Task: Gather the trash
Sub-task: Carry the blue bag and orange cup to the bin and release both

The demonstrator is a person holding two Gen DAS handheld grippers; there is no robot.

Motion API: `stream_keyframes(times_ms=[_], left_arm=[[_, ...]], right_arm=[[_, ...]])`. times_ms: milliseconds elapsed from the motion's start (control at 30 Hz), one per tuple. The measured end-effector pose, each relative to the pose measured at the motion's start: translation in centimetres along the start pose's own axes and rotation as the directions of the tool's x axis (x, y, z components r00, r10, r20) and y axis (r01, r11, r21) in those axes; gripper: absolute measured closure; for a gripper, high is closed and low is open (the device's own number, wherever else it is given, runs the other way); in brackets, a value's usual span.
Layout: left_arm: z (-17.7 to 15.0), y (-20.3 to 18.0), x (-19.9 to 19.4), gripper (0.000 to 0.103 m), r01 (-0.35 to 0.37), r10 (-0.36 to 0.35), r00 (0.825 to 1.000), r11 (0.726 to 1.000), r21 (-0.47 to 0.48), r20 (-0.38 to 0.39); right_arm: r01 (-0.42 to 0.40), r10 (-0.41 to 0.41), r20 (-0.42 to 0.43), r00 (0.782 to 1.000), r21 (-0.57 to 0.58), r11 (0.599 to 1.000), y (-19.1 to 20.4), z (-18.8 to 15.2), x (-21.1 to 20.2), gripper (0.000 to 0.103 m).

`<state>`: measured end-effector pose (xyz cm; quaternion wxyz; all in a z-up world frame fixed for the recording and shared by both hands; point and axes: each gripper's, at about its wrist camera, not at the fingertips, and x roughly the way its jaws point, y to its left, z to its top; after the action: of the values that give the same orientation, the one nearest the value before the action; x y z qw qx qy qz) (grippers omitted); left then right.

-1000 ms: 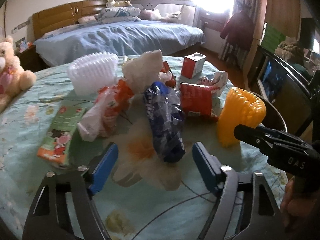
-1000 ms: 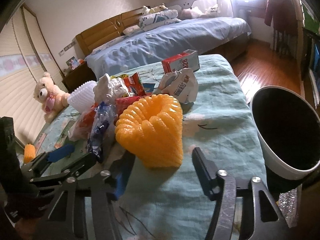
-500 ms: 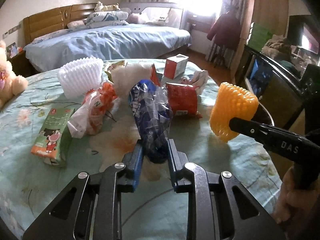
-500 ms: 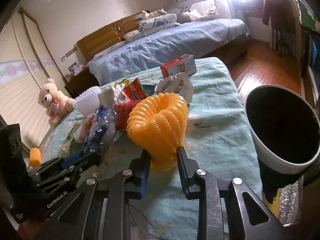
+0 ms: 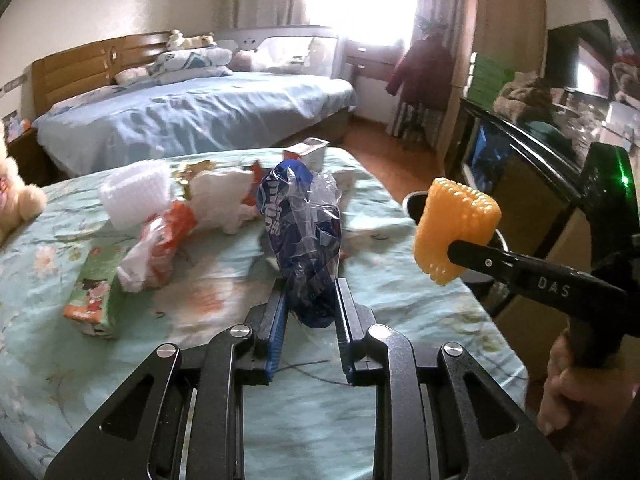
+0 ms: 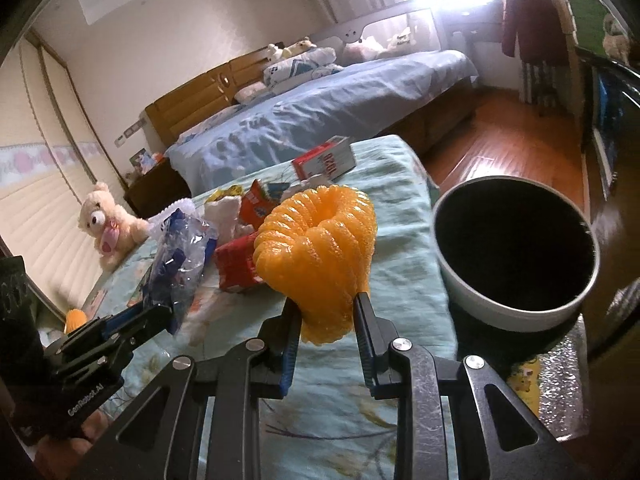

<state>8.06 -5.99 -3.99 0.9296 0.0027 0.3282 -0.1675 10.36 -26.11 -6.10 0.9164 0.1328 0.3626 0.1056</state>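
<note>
Holding two bits of trash, I have both tools busy. My left tool [image 5: 308,312] is squeezed shut on a blue and clear plastic bag [image 5: 306,240], which stands up between the fingers, above the bench [image 5: 400,280]. My right tool [image 6: 326,322] is squeezed shut on an orange foam net [image 6: 320,256], held up near the right edge of the bench. A bin [image 6: 516,248] with a white rim stands just past that edge. More trash lies near the far edge: a white foam net [image 5: 134,192], a red and white box [image 6: 325,160] and a green carton [image 5: 96,292] by the left edge.
</note>
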Motion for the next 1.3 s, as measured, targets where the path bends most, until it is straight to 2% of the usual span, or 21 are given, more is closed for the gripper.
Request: stream_keyframes(times_ms=[267, 467, 967, 1300], left_arm=[[0.8, -4.0, 1.7, 0.082, 0.061, -0.059, 0.998, 0.996, 0.072, -0.025], [1.5, -6.1, 3.4, 0.082, 0.101, -0.098, 0.994, 0.991, 0.083, -0.047], [3.1, -10.5, 6.9, 0.082, 0.16, -0.148, 0.985, 0.977, 0.14, -0.09], [4.7, -12.5, 9.7, 0.082, 0.191, -0.173, 0.977, 0.971, 0.148, -0.122]], right_arm=[[0.047, -0.048, 0.014, 0.999, 0.054, 0.997, -3.4, 0.3, -1.4, 0.077], [0.084, -0.086, 0.021, 0.996, 0.087, 0.993, -5.8, 0.6, -2.0, 0.077], [0.164, -0.168, 0.016, 0.986, 0.153, 0.974, -10.9, 1.7, -2.4, 0.077], [0.182, -0.183, -0.008, 0.983, 0.177, 0.967, -13.5, 2.6, -1.1, 0.076]])
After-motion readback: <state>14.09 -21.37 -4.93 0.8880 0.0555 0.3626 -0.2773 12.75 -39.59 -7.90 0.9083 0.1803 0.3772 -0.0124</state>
